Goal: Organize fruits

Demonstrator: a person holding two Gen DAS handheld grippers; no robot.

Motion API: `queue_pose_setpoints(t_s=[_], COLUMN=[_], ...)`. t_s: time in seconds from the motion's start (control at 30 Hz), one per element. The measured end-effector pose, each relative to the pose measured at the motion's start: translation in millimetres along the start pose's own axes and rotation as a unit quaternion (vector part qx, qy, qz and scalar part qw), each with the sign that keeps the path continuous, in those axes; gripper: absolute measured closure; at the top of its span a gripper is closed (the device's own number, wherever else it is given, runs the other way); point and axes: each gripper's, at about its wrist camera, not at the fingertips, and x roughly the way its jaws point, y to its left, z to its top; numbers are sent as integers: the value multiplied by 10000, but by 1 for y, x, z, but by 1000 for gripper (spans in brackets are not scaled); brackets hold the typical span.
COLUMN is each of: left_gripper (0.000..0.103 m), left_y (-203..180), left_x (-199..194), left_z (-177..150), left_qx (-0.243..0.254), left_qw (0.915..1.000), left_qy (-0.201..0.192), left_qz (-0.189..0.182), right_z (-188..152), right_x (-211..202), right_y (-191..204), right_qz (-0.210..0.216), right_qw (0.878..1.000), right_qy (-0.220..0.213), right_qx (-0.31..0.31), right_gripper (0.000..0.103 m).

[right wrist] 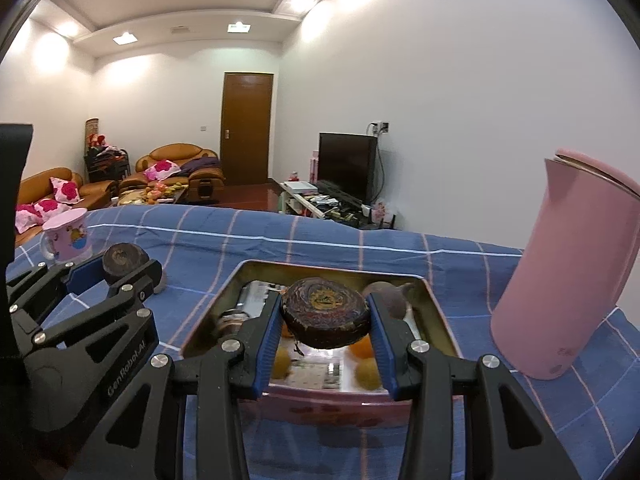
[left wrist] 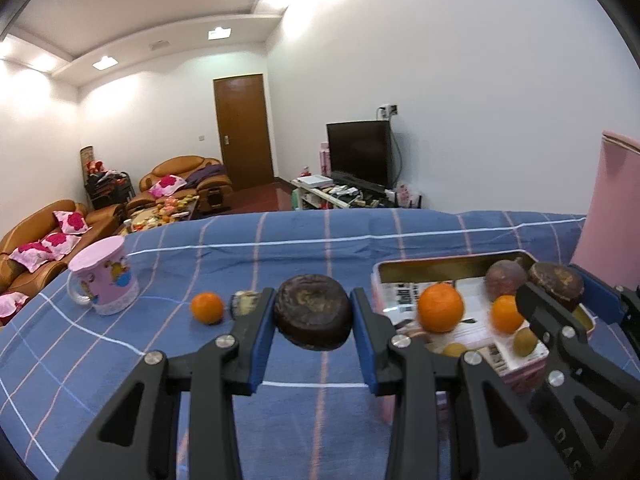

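Observation:
My left gripper (left wrist: pixel 313 312) is shut on a dark wrinkled round fruit (left wrist: pixel 313 310), held above the blue checked cloth left of the tin tray (left wrist: pixel 440 266). My right gripper (right wrist: pixel 326 316) is shut on a second dark wrinkled fruit (right wrist: pixel 326 312) and holds it over the tray (right wrist: pixel 224 292). In the left wrist view the right gripper (left wrist: pixel 556 286) shows over the tray's right side. The tray holds oranges (left wrist: pixel 440 307), a purple fruit (left wrist: pixel 505 280) and small yellow-green fruits (left wrist: pixel 525 341). One orange (left wrist: pixel 207 307) lies on the cloth beside a small dark item (left wrist: pixel 245 302).
A pink mug (left wrist: pixel 105 280) stands at the table's left. A tall pink kettle (right wrist: pixel 568 268) stands right of the tray. The left gripper (right wrist: pixel 132 268) sits to the tray's left in the right wrist view. The table's far edge lies behind the tray.

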Motion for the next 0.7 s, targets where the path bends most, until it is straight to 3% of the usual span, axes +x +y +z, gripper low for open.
queue_pose_setpoints(t_s=[0.7], left_gripper=[64], left_y=[-56], left_x=[35], left_z=[17], left_qx=[159], left_qw=[9981], left_qy=[273], left_qz=[-523], right_z=[10], right_x=[35], right_y=[-55], right_qz=[-661], right_qw=[9969], right_qy=[202], right_qx=[380], right_gripper=[59])
